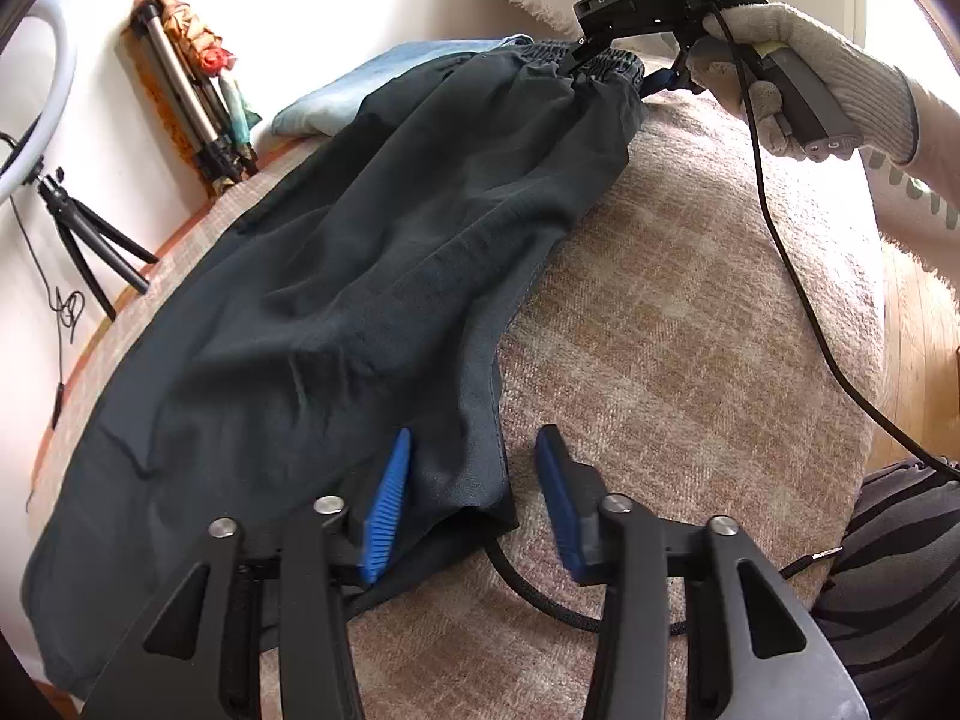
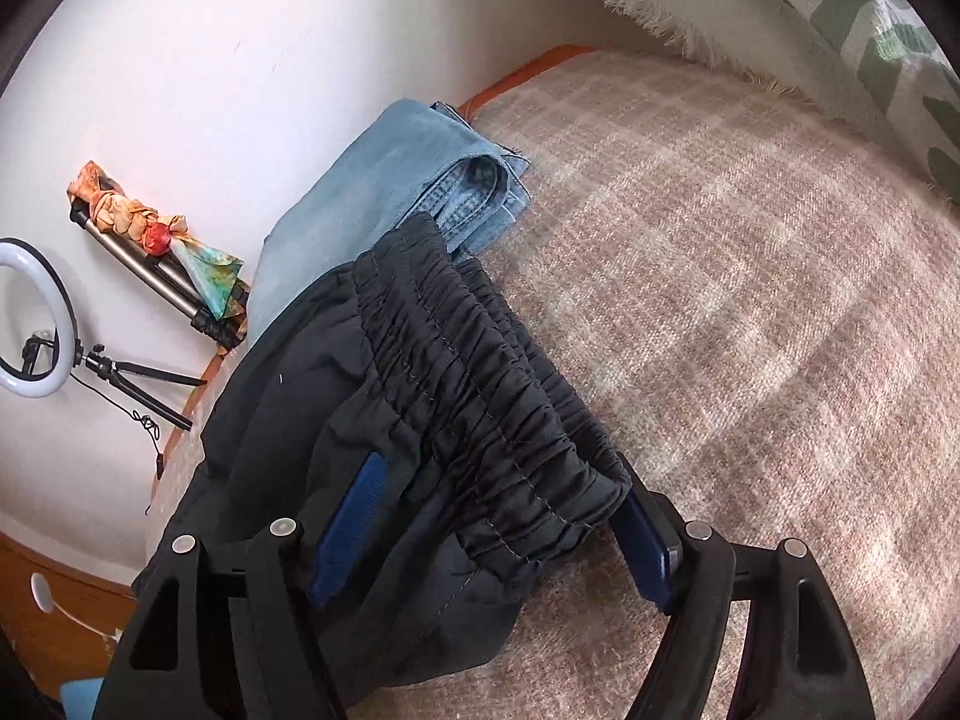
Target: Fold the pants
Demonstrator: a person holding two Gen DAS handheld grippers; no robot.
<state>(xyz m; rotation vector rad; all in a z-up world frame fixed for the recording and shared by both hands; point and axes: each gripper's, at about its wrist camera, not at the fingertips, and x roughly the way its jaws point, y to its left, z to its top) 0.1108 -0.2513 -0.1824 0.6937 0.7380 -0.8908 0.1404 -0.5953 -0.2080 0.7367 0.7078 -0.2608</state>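
Note:
Dark pants (image 1: 336, 276) lie stretched along a beige checked blanket (image 1: 690, 312). My left gripper (image 1: 474, 498) stands open at the near leg end. The hem corner (image 1: 474, 468) lies between its blue pads; the left pad rests on the cloth and the right one is over bare blanket. My right gripper (image 2: 498, 534), held by a gloved hand (image 1: 810, 78), is at the far end (image 1: 618, 66). Its jaws stand wide, and the gathered elastic waistband (image 2: 480, 396) bunches between them and drapes over the right finger. The left pad's face shows bare.
Folded light-blue jeans (image 2: 408, 180) lie just beyond the waistband by the wall. A fringed white throw with green marks (image 2: 840, 12) hangs at the blanket's far side. A black cable (image 1: 798, 276) crosses the blanket. A ring light (image 2: 36, 318) and tripods (image 2: 156, 264) stand on the floor.

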